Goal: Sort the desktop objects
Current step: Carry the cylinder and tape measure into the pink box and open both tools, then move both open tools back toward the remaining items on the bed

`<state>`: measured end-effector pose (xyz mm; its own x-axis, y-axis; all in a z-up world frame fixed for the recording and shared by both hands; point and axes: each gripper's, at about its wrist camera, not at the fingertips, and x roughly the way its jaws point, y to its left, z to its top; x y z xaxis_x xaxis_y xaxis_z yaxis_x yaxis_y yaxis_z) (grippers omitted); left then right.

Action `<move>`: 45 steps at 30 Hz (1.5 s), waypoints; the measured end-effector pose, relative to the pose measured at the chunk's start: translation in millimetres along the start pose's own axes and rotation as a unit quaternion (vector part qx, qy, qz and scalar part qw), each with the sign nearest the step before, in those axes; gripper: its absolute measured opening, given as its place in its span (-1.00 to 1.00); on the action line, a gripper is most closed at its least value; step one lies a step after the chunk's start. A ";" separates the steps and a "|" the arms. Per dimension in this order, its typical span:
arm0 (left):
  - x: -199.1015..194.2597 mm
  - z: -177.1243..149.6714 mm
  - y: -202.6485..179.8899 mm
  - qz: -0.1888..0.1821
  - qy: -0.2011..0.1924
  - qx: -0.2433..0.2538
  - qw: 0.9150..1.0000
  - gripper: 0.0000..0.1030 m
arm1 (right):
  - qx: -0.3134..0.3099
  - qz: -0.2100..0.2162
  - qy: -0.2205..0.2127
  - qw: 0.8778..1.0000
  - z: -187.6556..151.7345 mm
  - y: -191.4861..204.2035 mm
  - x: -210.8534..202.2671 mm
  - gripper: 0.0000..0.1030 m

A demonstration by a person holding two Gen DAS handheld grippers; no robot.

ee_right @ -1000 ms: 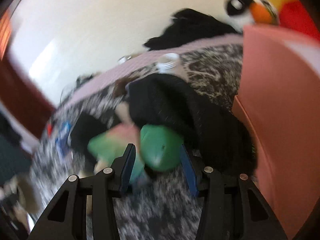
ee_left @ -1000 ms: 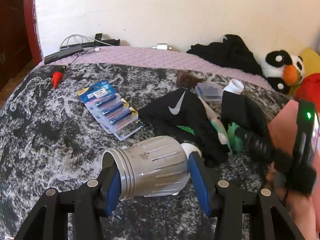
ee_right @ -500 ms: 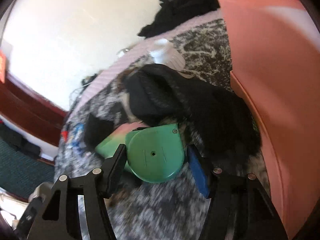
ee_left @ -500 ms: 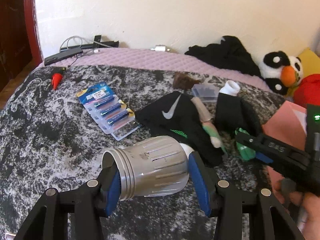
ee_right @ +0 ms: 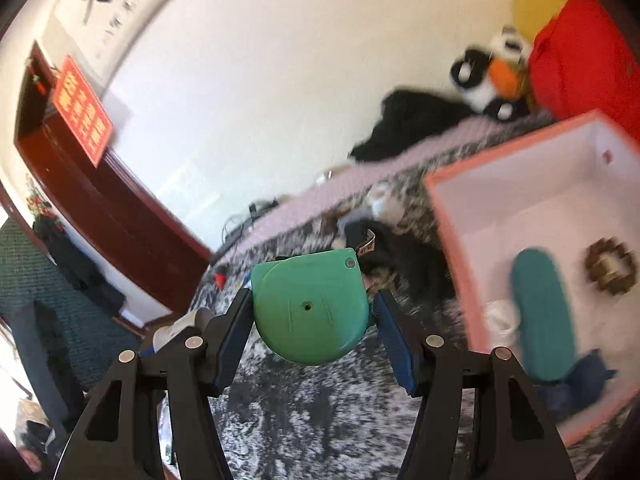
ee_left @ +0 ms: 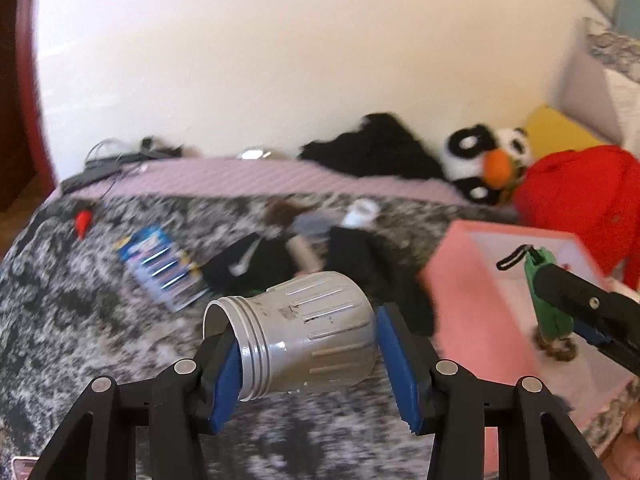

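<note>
Left claw (ee_left: 310, 354) gripping grey lid (ee_left: 298, 338), right claw (ee_right: 310, 338) on green tape measure (ee_right: 310, 306) (probably)

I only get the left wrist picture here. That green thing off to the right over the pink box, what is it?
Observer: A round green tape measure, held flat side to the right wrist camera between the right gripper fingers.
Visitor: What's in the pink box? I just see something brown.
Observer: The pink box also holds a long teal case, beside the brown ring-shaped piece.
Visitor: Anything else in there?
Observer: A small white object left of the case, and dark blue cloth at its near end.
</note>
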<state>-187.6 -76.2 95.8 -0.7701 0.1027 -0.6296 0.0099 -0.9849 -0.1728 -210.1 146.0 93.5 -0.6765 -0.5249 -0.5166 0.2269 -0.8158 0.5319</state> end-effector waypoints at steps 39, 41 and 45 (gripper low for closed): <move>54.7 -8.6 1.5 0.015 0.051 -0.015 0.998 0.72 | 0.012 -0.109 -0.042 0.993 18.8 -38.4 -23.7 0.43; 60.3 -17.0 29.9 0.040 0.065 -0.026 0.997 0.72 | -0.017 -0.101 -0.023 0.994 10.1 -19.9 -0.2 0.43; 73.0 -32.8 74.8 0.075 0.086 -0.036 0.993 0.72 | -0.080 -0.094 0.021 0.992 -9.7 12.4 52.0 0.43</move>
<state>-222.2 -137.8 12.1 -0.6361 -0.0157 -0.7714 0.1662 -0.9791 -0.1171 -235.7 106.3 66.7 -0.6879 -0.3667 -0.6263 0.2096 -0.9266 0.3124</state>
